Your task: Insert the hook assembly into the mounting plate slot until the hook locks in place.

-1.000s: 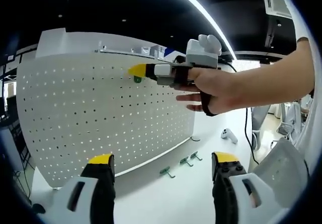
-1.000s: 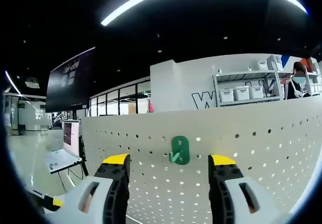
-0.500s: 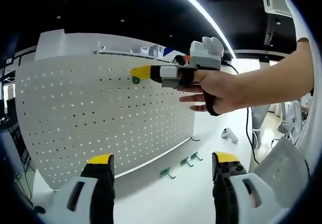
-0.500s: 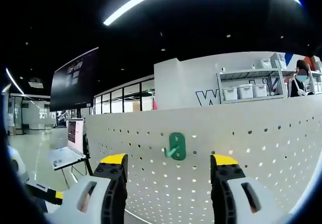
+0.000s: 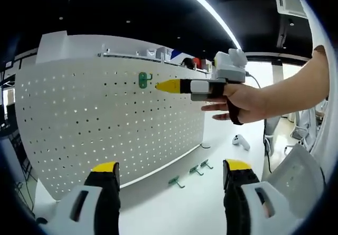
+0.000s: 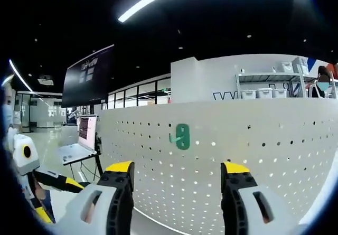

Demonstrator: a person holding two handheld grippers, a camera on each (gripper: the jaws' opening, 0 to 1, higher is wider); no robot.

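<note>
Where the white pegboard (image 5: pixel 105 124) stands upright on the white table (image 5: pixel 200 203), one green hook (image 5: pixel 143 80) sits plugged into its upper rows, hook arm pointing out, nothing gripping it; the right gripper view shows the same one (image 6: pixel 181 137) straight ahead, between that view's two jaws but well beyond them. In the left gripper view the right gripper (image 5: pixel 170 86), held in a person's hand (image 5: pixel 240 100), hangs just right of the hook, apart from it; its yellow tips look close together w/ nothing in them. Left gripper (image 5: pixel 171 174): jaws spread wide, empty, pointing at the pegboard's lower edge. Three more green hooks lie loose on the table nr the board's foot (image 5: pixel 175 180) (image 5: pixel 194 169) (image 5: pixel 205 164). One white controller (image 5: pixel 240 142) lies farther right.
</note>
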